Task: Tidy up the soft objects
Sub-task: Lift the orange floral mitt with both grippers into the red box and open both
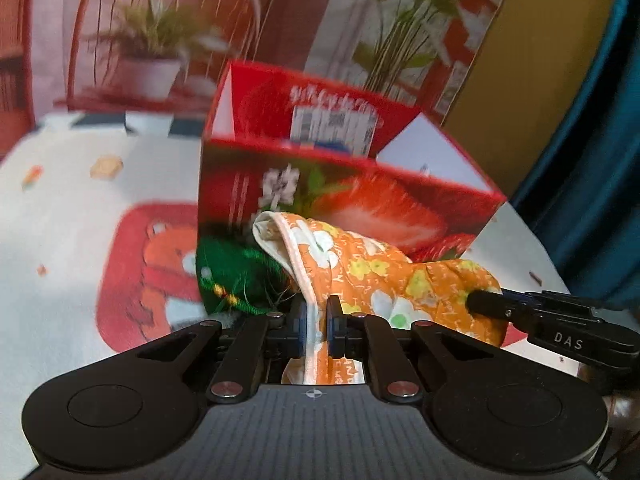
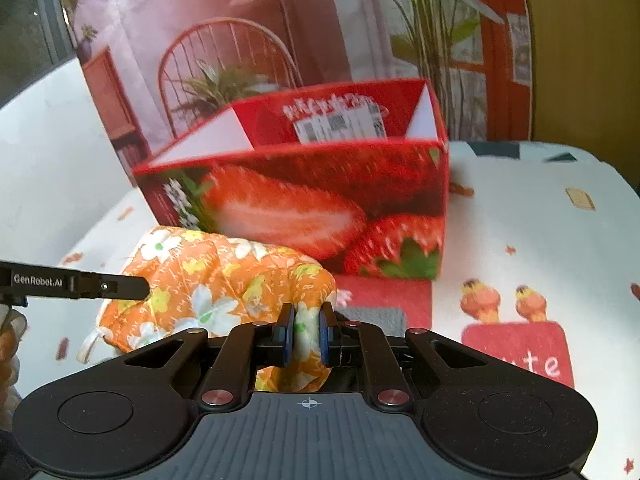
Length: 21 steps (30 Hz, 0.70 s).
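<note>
Together, two grippers' fingers (image 1: 308, 320) (image 2: 323, 330) pinch one orange cloth (image 1: 372, 276); one strawberry box (image 1: 344, 200).

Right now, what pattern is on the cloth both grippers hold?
Orange with white and yellow flowers; clearest in the right wrist view.

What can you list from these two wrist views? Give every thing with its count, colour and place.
Quilted floral cloth: one, orange with white and yellow flowers, in front of the box, held at two ends.
Green cloth: one, dark green with a plaid trim, left of the floral cloth in the left wrist view.
Strawberry box: one, red, open-topped, behind the cloths.
Tablecloth: one, white with red cartoon patches, under everything.
Backdrop: one, a printed room scene with chair and plants, behind the box.
Left gripper: one, black, shut on the floral cloth's edge.
Right gripper: one, black, shut on the floral cloth.
</note>
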Tool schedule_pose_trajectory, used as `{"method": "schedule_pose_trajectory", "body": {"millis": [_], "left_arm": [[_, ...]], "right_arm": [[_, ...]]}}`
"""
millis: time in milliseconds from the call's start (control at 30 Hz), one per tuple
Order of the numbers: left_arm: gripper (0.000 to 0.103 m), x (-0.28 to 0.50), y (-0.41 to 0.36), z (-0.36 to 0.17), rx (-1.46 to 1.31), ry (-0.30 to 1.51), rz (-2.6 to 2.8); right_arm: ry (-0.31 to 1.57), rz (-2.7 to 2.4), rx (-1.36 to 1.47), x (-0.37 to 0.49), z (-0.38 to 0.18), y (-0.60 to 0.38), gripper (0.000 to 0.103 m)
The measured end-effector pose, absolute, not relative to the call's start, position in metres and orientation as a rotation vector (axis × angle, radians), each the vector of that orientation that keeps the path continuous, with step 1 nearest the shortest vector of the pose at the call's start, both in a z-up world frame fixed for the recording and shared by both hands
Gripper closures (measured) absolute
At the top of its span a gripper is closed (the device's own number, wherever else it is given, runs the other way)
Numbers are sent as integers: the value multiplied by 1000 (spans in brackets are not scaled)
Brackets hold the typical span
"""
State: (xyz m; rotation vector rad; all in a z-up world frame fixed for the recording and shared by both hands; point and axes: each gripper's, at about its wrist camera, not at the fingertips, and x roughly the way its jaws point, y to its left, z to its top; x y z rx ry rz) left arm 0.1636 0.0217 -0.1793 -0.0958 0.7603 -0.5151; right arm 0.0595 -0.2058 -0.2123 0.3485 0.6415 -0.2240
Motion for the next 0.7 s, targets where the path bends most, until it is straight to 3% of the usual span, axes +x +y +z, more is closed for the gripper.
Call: {"method": "schedule_pose_trajectory", "body": {"millis": [367, 700], "left_arm": [[93, 149, 21, -113, -73, 549, -546], [93, 191, -12, -71, 51, 380, -515]], "right_arm": [[468, -174, 314, 59, -155, -206, 92], [374, -164, 258, 97, -102, -231, 92]]}}
